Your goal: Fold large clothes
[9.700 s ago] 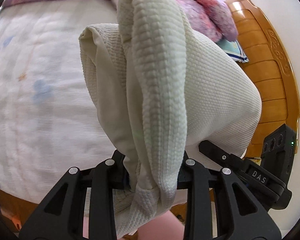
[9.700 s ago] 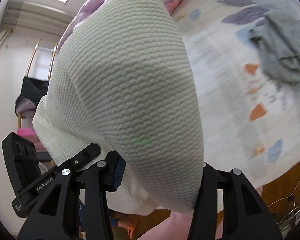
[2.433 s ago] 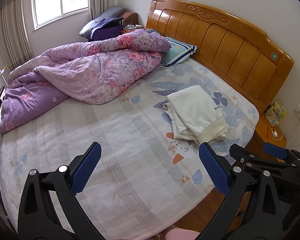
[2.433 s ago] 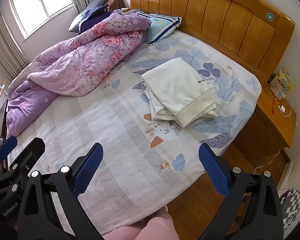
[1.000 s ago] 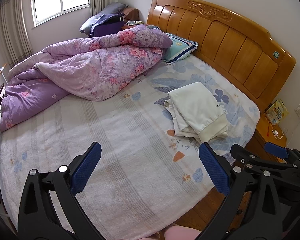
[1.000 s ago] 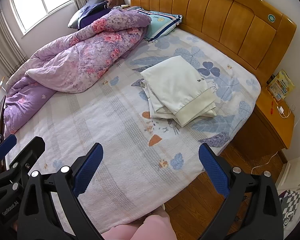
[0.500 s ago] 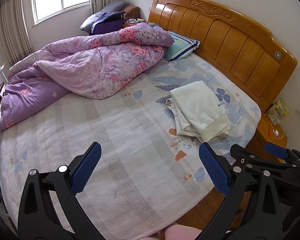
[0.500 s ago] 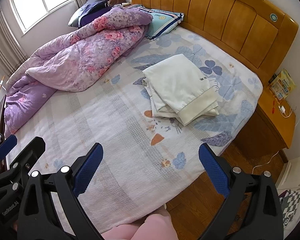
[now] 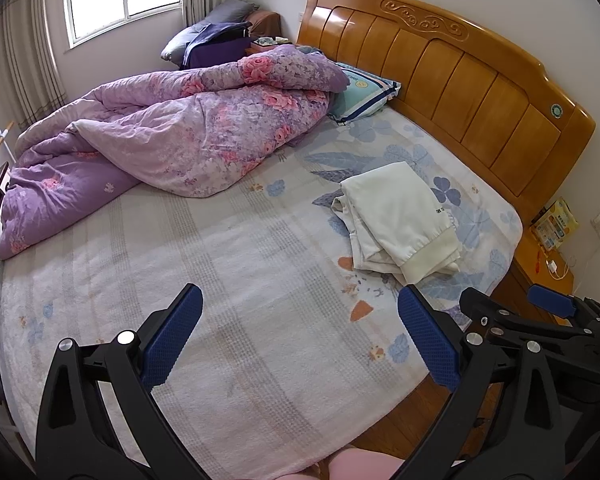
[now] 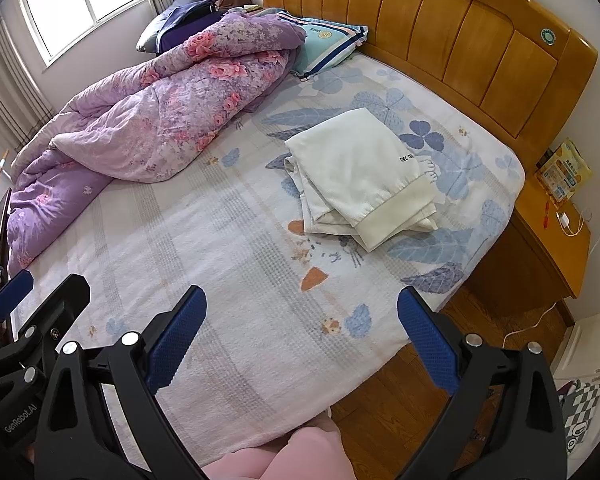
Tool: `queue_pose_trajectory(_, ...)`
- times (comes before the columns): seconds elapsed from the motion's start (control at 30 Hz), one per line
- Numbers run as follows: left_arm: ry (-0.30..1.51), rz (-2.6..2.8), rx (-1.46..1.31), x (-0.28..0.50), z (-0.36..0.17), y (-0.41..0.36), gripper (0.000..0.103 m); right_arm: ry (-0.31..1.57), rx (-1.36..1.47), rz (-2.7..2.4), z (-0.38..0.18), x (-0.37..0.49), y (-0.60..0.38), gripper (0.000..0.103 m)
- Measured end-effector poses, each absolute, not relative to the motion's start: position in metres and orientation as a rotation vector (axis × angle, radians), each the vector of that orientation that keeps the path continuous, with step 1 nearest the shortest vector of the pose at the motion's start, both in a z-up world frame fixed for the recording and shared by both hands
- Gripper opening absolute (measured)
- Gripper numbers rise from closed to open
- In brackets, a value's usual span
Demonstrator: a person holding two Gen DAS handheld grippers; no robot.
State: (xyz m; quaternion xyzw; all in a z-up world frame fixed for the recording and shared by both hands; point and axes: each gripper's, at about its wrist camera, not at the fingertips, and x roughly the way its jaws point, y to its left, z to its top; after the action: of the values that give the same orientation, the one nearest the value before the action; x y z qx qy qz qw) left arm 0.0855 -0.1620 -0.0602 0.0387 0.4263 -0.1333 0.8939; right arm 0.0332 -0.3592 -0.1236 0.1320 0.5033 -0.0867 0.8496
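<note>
We judge the cream garment [image 10: 356, 168] folded, lying on the bed [image 10: 228, 248] well ahead of our left claw [image 9: 300, 336] and right claw [image 10: 300, 340], both spread wide and empty.

Left hand-held gripper [image 9: 298, 334] and right hand-held gripper [image 10: 302, 334] are both raised side by side, jaws spread wide, blue pads [image 9: 172, 334] gripping nothing.
</note>
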Motion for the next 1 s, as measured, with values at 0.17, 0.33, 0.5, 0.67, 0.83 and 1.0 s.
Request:
queue_pose_trajectory(0.17, 0.884, -0.278, 0.082, 0.087, -0.059, -0.163, 0.098, 1.061, 0.280, -0.183, -0.124, 0.034, -0.359, 0.093)
queue_pose_trajectory(0.33, 0.889, -0.282, 0.076, 0.086, -0.061, -0.161, 0.098, 1.062, 0.278, -0.180, -0.123, 0.035, -0.359, 0.093)
queue_pose_trajectory(0.5, 0.888, -0.282, 0.078, 0.087, -0.062, -0.159, 0.098, 1.061, 0.280, -0.179, -0.121, 0.037, -0.358, 0.093)
queue_pose_trajectory(0.67, 0.870, -0.310, 0.076, 0.084, -0.057, -0.159, 0.098, 1.061, 0.276, -0.175, -0.119, 0.038, -0.357, 0.093)
queue_pose_trajectory(0.83, 0.870, -0.308, 0.083, 0.080, -0.051, -0.161, 0.098, 1.061, 0.276, -0.170, -0.118, 0.041, -0.357, 0.093)
queue_pose_trajectory(1.0, 0.872, -0.302, 0.086, 0.086, -0.048, -0.167, 0.098, 1.064, 0.277, -0.168, -0.117, 0.042, -0.357, 0.093)
